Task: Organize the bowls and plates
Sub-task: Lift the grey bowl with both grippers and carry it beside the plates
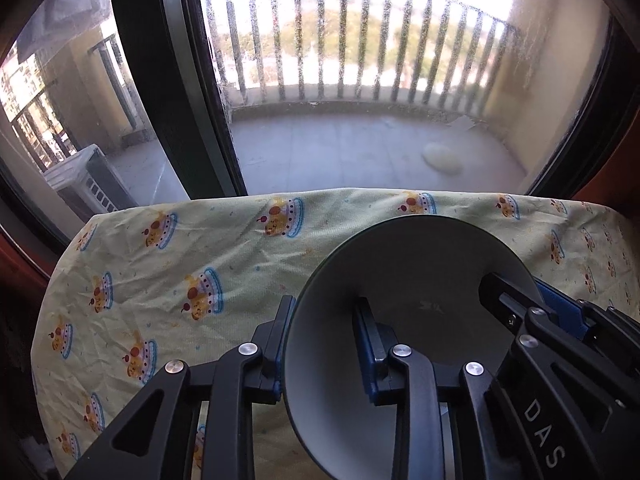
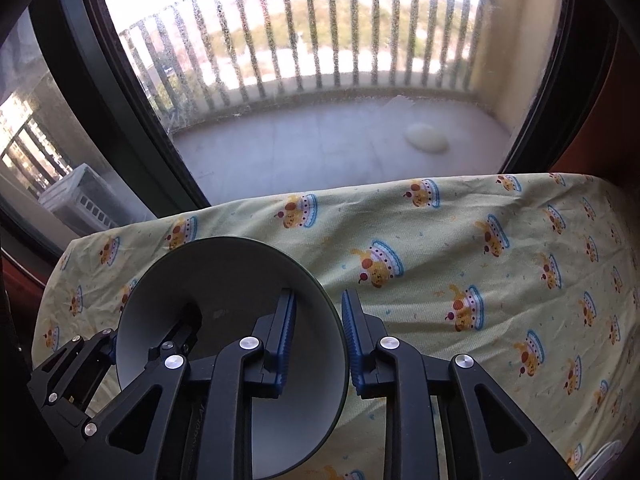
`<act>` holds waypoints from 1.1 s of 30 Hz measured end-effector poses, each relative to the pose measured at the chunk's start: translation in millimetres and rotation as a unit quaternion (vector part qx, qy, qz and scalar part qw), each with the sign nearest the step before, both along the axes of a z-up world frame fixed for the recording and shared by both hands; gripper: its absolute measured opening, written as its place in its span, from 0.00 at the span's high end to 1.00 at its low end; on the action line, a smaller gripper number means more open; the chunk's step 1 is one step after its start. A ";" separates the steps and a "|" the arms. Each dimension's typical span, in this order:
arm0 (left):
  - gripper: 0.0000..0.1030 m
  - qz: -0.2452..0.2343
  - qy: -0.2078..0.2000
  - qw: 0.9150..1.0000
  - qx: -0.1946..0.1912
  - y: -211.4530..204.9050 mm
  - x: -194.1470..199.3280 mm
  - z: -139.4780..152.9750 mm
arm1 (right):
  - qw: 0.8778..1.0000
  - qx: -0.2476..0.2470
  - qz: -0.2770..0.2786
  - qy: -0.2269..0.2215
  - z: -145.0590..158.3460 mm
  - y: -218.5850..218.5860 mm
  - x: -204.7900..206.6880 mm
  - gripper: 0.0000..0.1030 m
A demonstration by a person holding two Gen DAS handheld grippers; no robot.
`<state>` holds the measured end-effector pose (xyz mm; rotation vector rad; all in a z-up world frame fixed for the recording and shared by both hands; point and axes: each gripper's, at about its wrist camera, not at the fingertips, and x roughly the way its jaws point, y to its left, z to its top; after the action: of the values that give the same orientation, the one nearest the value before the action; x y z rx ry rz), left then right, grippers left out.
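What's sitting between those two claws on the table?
A grey bowl: the left gripper and right gripper each clamp its rim on opposite sides, shown in both wrist views.

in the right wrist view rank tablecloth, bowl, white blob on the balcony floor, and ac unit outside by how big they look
Largest to smallest as they appear:
1. tablecloth
2. bowl, though it sits very near the camera, so it looks inflated
3. ac unit
4. white blob
The last two are close in apparent size, and both are far off behind glass.

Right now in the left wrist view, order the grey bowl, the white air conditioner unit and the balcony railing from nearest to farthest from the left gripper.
1. Grey bowl, rim between the left gripper fingers.
2. White air conditioner unit, outside, far left.
3. Balcony railing, top centre.
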<state>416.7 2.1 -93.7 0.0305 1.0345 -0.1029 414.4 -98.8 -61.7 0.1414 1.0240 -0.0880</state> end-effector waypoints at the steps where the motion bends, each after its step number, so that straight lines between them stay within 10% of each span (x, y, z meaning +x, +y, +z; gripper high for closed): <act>1: 0.73 0.001 0.000 1.000 -0.001 -0.5 -1.5 1.1 | 1.000 -0.002 0.003 -0.001 1.6 -0.3 -1.6 0.74; 33: 0.73 0.047 -0.045 0.998 0.002 -14.2 -114.6 95.6 | 0.998 0.009 0.041 -0.041 97.1 -23.3 -108.5 0.74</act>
<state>302.1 -12.1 1.9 -0.0090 0.9449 -0.0144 305.9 -122.0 35.4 0.1186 0.9468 0.0011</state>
